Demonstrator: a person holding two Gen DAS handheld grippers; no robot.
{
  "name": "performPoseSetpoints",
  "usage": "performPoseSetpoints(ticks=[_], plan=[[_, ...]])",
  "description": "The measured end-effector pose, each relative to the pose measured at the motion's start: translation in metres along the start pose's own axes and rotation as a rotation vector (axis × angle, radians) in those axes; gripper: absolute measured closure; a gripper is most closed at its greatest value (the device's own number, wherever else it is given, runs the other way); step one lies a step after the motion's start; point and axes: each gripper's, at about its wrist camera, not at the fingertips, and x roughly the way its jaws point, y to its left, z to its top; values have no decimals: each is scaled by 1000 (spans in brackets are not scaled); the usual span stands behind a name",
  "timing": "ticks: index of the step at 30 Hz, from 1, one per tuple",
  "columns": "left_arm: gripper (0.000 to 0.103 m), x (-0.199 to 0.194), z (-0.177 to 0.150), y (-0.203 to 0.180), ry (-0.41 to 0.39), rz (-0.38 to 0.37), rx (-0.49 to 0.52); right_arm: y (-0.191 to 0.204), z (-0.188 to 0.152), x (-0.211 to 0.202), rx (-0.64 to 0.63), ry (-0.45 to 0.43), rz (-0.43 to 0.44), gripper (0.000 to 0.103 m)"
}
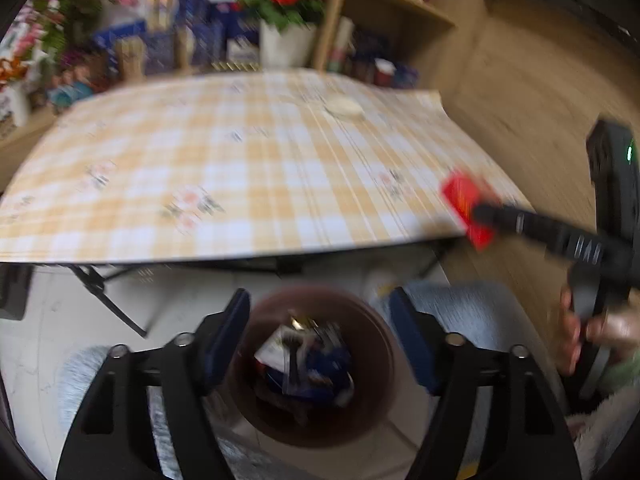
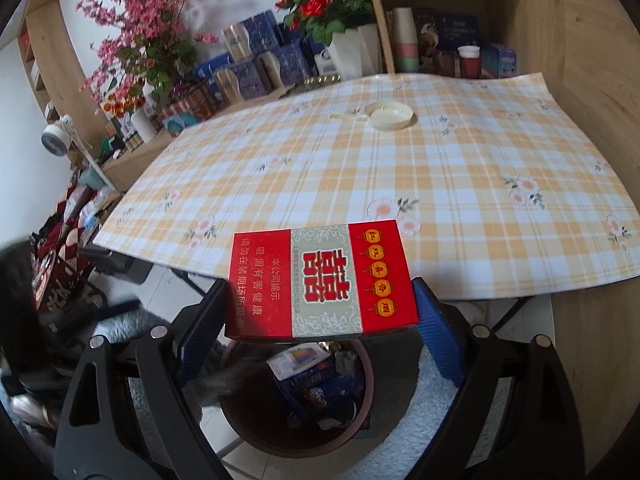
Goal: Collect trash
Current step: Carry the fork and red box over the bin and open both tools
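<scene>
My right gripper [image 2: 320, 316] is shut on a red cigarette pack [image 2: 320, 280] and holds it flat above a brown round trash bin [image 2: 360, 412] on the floor, by the table's near edge. The bin holds several wrappers and boxes. In the blurred left wrist view the pack [image 1: 466, 208] shows at the right, held by the right gripper [image 1: 486, 214]. My left gripper [image 1: 320, 340] is open and empty above the same bin [image 1: 372, 360].
A table with a yellow checked cloth [image 2: 400, 168] carries a cream lid-like dish [image 2: 390, 114] near its far side. Flower pots, boxes and wooden shelves [image 2: 440, 20] stand behind it. Table legs and a pale rug [image 2: 424, 416] are beside the bin.
</scene>
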Motion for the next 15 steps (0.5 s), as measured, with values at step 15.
performPoseSetpoints(ticks=[15], plan=[[6,-36,2,57,-177,279,-273,32,-23,37,-87,129,11,15]])
